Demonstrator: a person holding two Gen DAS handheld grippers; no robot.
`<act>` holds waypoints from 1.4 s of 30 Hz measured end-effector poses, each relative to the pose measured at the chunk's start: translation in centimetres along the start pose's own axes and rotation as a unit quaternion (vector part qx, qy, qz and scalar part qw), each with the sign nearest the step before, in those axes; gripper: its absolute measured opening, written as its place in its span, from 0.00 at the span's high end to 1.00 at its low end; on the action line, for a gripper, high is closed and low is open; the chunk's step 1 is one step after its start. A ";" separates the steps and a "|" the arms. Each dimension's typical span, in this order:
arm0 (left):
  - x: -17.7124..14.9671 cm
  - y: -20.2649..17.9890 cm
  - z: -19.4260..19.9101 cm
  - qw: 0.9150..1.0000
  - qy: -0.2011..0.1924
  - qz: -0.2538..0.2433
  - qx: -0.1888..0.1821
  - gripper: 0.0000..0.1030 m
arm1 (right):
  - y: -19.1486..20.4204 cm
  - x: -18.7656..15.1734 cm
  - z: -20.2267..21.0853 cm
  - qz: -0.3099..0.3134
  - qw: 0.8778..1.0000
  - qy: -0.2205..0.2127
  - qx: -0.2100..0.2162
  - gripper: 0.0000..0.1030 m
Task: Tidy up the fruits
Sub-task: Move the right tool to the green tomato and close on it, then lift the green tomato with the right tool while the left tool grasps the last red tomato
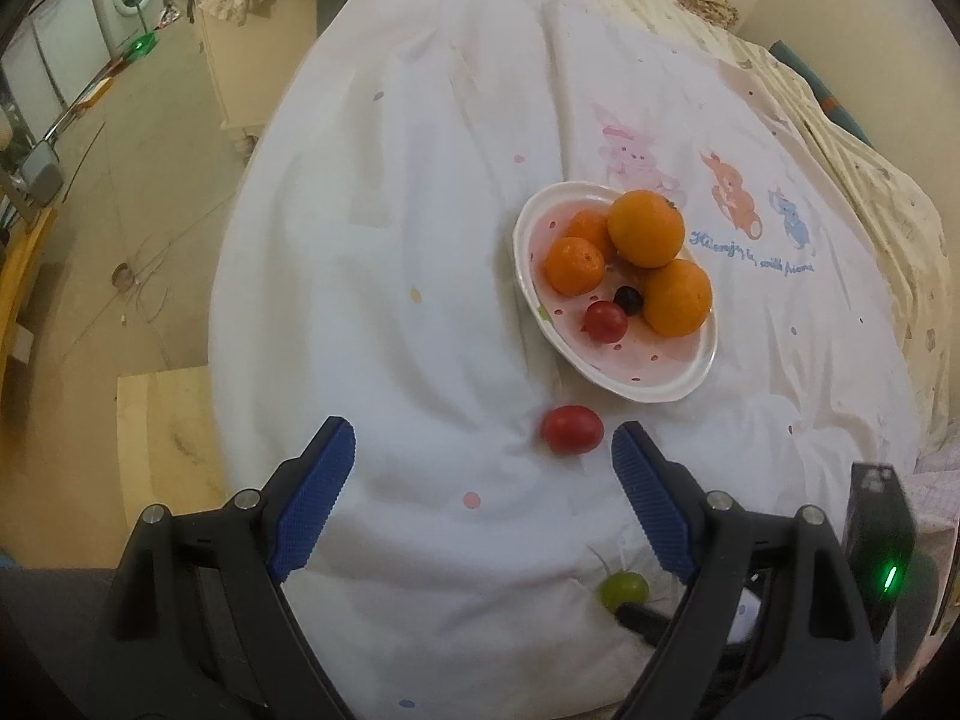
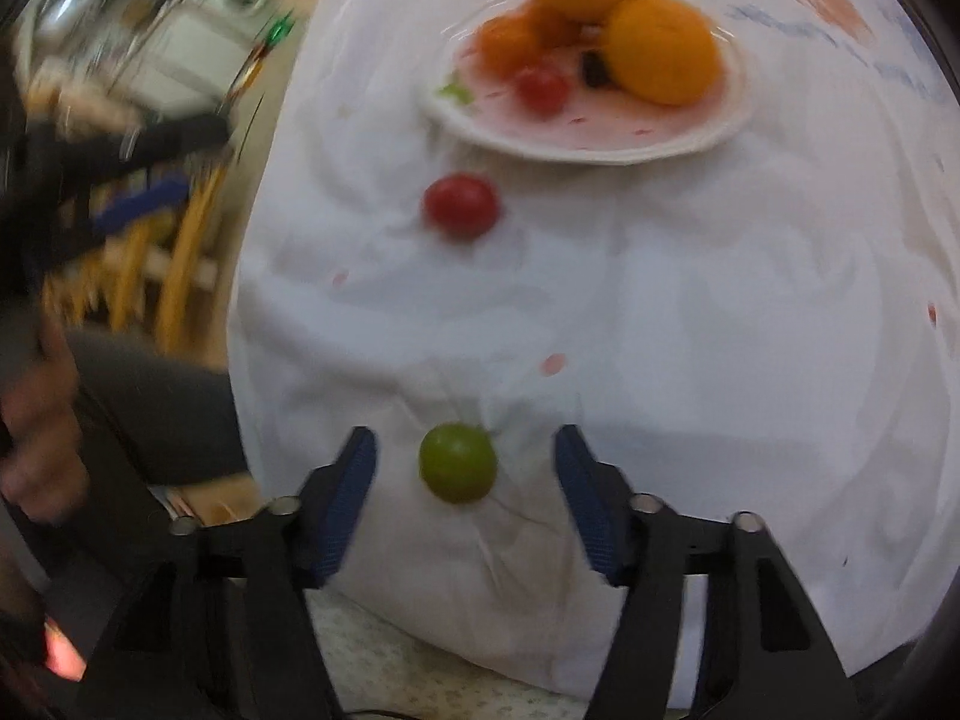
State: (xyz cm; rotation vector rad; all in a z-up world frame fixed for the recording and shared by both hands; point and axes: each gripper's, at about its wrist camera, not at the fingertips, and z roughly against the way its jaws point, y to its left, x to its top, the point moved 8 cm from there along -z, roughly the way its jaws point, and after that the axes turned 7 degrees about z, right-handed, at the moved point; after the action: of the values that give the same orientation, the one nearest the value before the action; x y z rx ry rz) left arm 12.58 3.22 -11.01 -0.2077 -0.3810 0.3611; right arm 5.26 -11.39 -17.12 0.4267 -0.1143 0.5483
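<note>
A white blanket (image 1: pixel 420 240) with little cartoon animals covered the bed. On it, right of the middle in the left view, sat a white plate (image 1: pixel 660 384) with pink dots. The plate held four oranges (image 1: pixel 645 228), one small red tomato (image 1: pixel 606 321) and one dark little fruit (image 1: pixel 628 299).

Another red tomato (image 1: pixel 571 429) lay on the blanket just below the plate, not touching it. The left gripper (image 1: pixel 480 438) hung over the blanket with its blue fingers (image 1: pixel 312 498) spread wide. Nothing was between them; the red tomato lay just past the tip of the finger on the right.

Near the bottom of the left view, a green fruit (image 1: pixel 623 591) lay on the blanket, with a black tip of the other tool right beside it.

In the right view, which was blurry, the right gripper (image 2: pixel 465 444) was low over the green fruit (image 2: pixel 458 463). The fruit sat between the two blue fingers (image 2: pixel 348 498), but there was a gap on each side, so they were not squeezing it. The plate (image 2: pixel 600 147) was at the top of that view, with the loose red tomato (image 2: pixel 461 206) below it.
</note>
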 end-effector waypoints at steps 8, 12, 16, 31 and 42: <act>0.0 0.2 0.1 1.000 -0.001 0.006 -0.005 0.17 | 1.4 -0.7 -2.0 0.078 0.995 0.026 -0.061 0.62; -0.1 0.3 0.2 1.000 0.001 0.008 -0.005 0.17 | 1.4 -0.7 -2.4 0.096 0.992 0.028 -0.073 0.70; -0.2 0.1 0.2 1.000 0.004 0.006 -0.005 0.17 | 1.2 -0.4 -1.6 0.074 0.996 0.017 -0.051 0.71; -2.5 -3.3 -5.7 0.995 0.075 -0.055 0.035 0.23 | -6.4 3.1 7.4 -0.091 0.986 -0.141 -0.017 0.71; -2.7 -6.1 -10.0 0.993 0.092 -0.057 0.041 0.39 | -9.7 3.4 8.3 -0.151 0.976 -0.155 -0.010 0.71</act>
State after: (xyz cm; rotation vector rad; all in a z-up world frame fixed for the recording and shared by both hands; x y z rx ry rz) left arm 16.06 -4.69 -19.39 -0.1367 -0.1940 0.2426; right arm 13.30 -20.67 -12.39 0.4967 -0.3481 0.1779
